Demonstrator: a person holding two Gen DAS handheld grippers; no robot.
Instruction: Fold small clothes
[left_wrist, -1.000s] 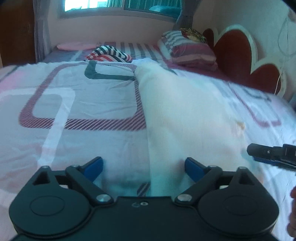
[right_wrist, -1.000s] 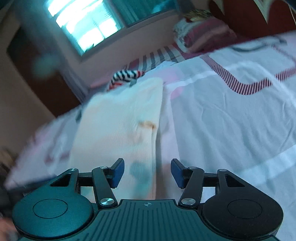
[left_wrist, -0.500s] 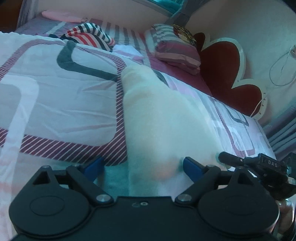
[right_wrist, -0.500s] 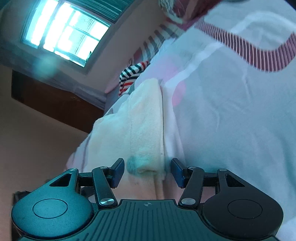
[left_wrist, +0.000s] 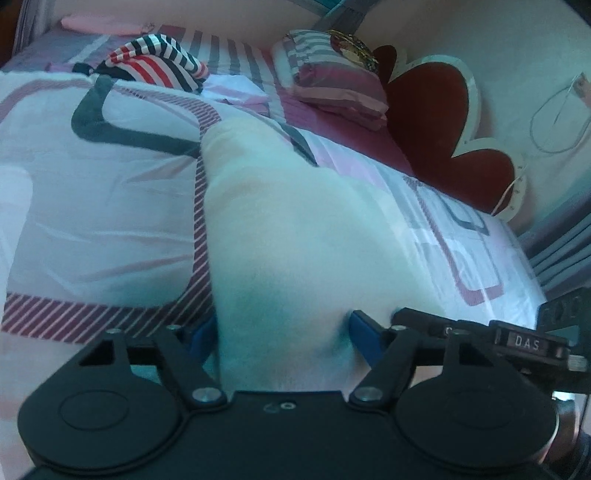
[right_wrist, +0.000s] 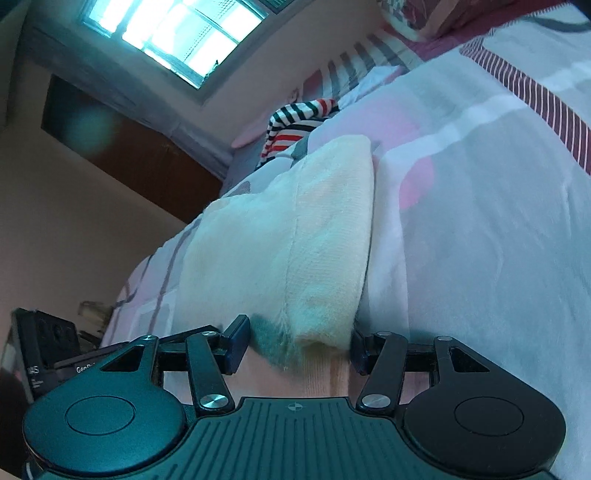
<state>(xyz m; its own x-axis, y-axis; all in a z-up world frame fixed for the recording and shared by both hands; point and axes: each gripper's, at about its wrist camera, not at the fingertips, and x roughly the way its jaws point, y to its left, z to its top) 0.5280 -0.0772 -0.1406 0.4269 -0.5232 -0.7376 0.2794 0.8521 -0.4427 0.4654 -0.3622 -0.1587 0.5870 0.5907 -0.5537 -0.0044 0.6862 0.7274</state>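
Note:
A small cream-white garment (left_wrist: 295, 236) lies lengthwise on the patterned bedsheet (left_wrist: 103, 206). Its near hem reaches between the blue fingertips of my left gripper (left_wrist: 282, 341), which is open around the cloth. In the right wrist view the same garment (right_wrist: 291, 240) runs up the bed, and its near right corner sits between the fingertips of my right gripper (right_wrist: 299, 345), also open. The right gripper's body also shows in the left wrist view (left_wrist: 480, 339), close beside the left one.
A striped red, white and black garment (left_wrist: 155, 66) lies bunched at the far end of the bed. A striped pillow (left_wrist: 332, 81) leans at a red flower-shaped headboard (left_wrist: 443, 129). A window (right_wrist: 173, 33) and dark wardrobe (right_wrist: 140, 155) stand behind.
Both grippers have dropped low and moved forward onto the garment's near edge. The cloth now sits between each pair of fingertips. The two grippers have come close together.

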